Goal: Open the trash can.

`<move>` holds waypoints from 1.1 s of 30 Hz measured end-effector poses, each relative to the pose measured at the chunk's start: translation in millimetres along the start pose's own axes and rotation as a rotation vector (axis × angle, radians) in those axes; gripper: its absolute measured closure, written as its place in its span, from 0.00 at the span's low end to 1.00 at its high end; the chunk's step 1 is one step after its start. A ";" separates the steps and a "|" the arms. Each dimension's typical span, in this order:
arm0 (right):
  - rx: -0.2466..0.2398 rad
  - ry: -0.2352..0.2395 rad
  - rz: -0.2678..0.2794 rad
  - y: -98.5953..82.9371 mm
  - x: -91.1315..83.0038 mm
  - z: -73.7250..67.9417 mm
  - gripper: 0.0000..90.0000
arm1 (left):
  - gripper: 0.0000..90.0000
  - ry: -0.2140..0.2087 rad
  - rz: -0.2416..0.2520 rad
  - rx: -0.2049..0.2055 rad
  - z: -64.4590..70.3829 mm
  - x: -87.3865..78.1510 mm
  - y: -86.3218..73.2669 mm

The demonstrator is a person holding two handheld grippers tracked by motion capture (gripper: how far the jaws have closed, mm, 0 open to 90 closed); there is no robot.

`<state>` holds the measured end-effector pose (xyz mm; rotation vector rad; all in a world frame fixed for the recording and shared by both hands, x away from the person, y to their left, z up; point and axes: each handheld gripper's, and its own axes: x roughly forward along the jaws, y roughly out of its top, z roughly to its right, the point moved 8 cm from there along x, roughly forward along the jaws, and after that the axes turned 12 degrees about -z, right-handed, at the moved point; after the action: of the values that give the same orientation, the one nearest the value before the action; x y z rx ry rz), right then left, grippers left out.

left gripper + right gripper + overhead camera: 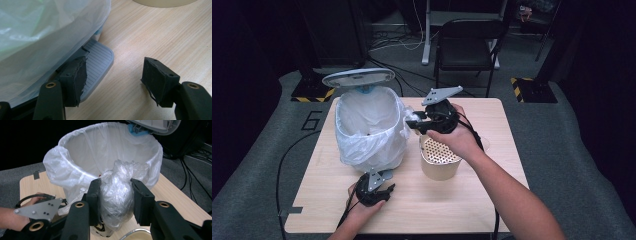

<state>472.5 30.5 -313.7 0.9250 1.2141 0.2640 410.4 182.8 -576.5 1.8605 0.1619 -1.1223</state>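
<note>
A pedal bin (369, 127) lined with a white plastic bag stands on the table with its grey lid (358, 77) raised. My right gripper (412, 121) is shut on a knotted clear plastic bag (115, 192) with a dark object inside, held beside the bin's right rim (155, 147). My left gripper (113, 83) is open at the bin's foot, its left pad (75, 76) resting over the grey ribbed pedal (96, 63). In the high view the left gripper (374, 190) sits just in front of the bin.
A beige perforated tub (440, 156) stands under the right hand, right of the bin. The wooden table (492, 195) has bare room front right. A black chair (464, 47) and cables lie on the floor beyond the far edge.
</note>
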 end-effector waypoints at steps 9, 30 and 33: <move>-0.006 0.017 0.017 17.6 10.1 -4.3 0.70 | 0.40 0.002 0.001 -0.001 0.3 0.2 0.1; 0.002 0.012 0.037 61.6 58.8 -12.6 0.70 | 0.40 0.031 0.017 0.014 -1.8 0.6 1.7; 0.005 0.008 0.037 65.5 66.3 -12.9 0.70 | 0.40 0.034 0.024 0.012 -1.8 0.9 2.1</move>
<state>504.5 119.0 -312.0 0.9526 1.2063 0.2943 413.1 182.7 -575.6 1.8886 0.1525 -1.0782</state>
